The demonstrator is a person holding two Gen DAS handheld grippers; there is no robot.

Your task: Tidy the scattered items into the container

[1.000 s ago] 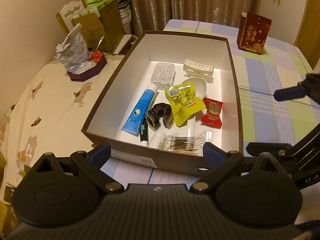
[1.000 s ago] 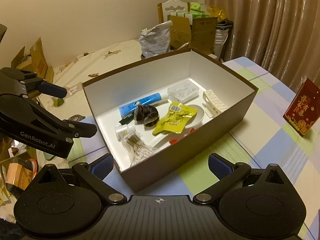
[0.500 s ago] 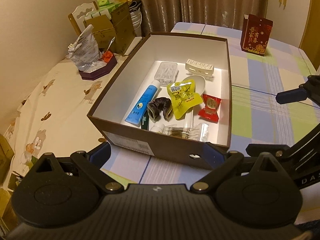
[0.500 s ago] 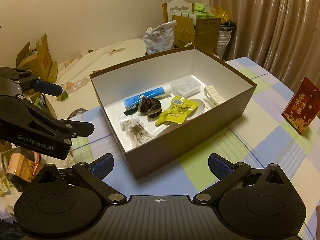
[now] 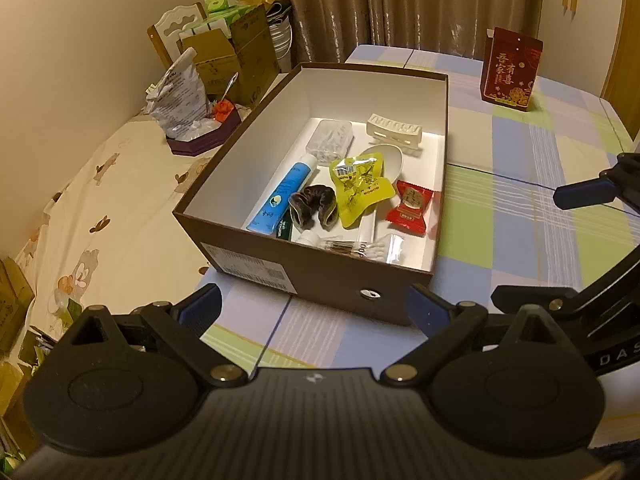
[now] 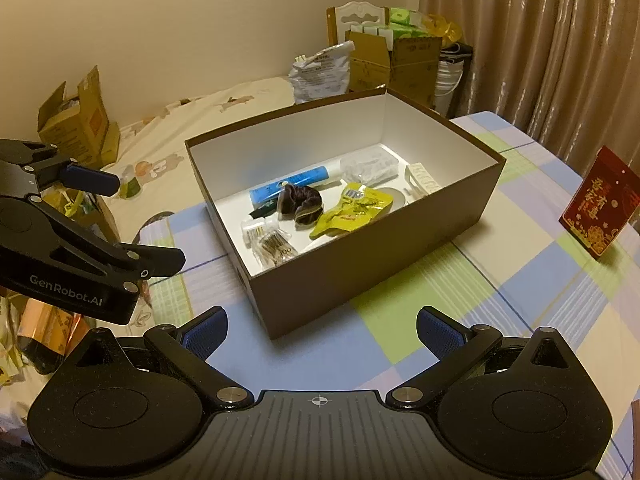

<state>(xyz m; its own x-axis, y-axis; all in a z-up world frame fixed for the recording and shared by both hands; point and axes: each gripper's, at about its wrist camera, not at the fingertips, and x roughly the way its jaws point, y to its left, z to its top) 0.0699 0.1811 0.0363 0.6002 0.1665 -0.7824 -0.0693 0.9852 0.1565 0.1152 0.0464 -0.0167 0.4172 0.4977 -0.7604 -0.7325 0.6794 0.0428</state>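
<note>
box (image 5: 320, 280) on checked tablecloth (image 5: 520, 240) holds items; left gripper (image 5: 314, 306), right gripper (image 6: 320, 326) both spread, empty.

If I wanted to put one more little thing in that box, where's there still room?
Inside the box, the bare floor runs along the left wall beside the blue tube, and a smaller patch lies in the far corner behind the clear case. The middle is crowded: yellow packet, scrunchie, red candy.

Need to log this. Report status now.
Left gripper and right gripper open, empty. Brown box holds the items. Red packet standing on the tablecloth.
</note>
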